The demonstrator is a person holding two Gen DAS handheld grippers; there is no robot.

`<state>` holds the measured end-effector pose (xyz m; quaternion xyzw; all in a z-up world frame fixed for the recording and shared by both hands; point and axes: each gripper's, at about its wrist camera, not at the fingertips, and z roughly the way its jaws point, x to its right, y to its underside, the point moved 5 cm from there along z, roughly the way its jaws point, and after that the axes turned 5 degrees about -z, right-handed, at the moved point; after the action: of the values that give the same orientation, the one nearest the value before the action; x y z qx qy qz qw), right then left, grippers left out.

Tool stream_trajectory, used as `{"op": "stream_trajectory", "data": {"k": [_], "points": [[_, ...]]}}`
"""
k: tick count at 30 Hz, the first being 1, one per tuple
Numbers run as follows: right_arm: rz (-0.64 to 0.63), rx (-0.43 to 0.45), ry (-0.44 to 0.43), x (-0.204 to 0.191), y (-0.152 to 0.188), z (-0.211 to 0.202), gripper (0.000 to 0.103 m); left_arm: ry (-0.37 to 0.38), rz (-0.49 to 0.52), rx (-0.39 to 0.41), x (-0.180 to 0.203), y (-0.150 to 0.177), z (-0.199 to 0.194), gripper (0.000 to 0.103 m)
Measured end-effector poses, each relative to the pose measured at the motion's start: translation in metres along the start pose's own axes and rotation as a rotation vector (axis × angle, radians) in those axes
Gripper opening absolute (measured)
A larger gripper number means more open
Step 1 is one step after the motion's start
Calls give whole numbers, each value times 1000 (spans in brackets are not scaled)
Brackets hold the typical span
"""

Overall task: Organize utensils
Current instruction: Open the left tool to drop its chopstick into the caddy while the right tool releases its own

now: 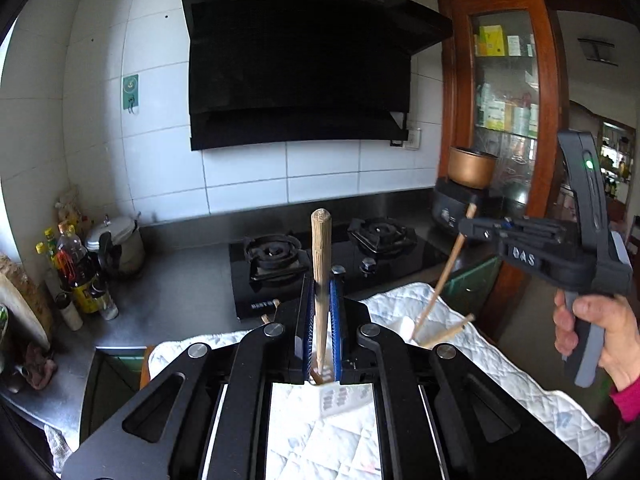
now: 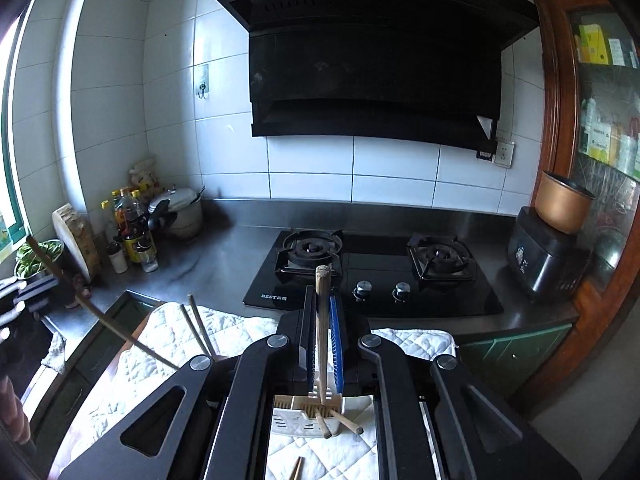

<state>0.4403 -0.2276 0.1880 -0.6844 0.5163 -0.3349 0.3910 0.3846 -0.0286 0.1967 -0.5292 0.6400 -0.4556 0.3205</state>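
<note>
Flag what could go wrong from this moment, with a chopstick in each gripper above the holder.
1. The right gripper pinches its chopstick low, leaving a long free end; it may pivot or slip during lowering.
2. The white holder already has chopsticks leaning out; a new one could jam or knock them onto the quilted cloth.
3. The left gripper also carries a chopstick; the two could collide.

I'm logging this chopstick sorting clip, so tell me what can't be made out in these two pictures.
- Left wrist view: the lower tip of the chopstick in the left gripper is hidden behind the gripper body.
- Right wrist view: how many chopsticks sit in the white holder; the right gripper frame covers it.
- Right wrist view: the loose chopstick is cut off by the bottom edge.
</note>
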Motion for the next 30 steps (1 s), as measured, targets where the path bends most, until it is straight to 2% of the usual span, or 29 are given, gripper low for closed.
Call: {"op": "stream_trajectory", "data": {"k": [5, 13, 24, 30], "points": [[-3, -32, 1, 4, 17, 23, 7, -25, -9, -22, 1, 5, 33, 6], [-9, -90, -11, 6, 44, 46, 7, -43, -36, -123, -11, 36, 77, 6], [-15, -144, -14, 4, 66, 60, 7, -27, -66, -212, -24, 69, 98, 7], [-13, -145, -13, 2, 66, 58, 8, -21, -77, -208, -24, 68, 94, 10]]}}
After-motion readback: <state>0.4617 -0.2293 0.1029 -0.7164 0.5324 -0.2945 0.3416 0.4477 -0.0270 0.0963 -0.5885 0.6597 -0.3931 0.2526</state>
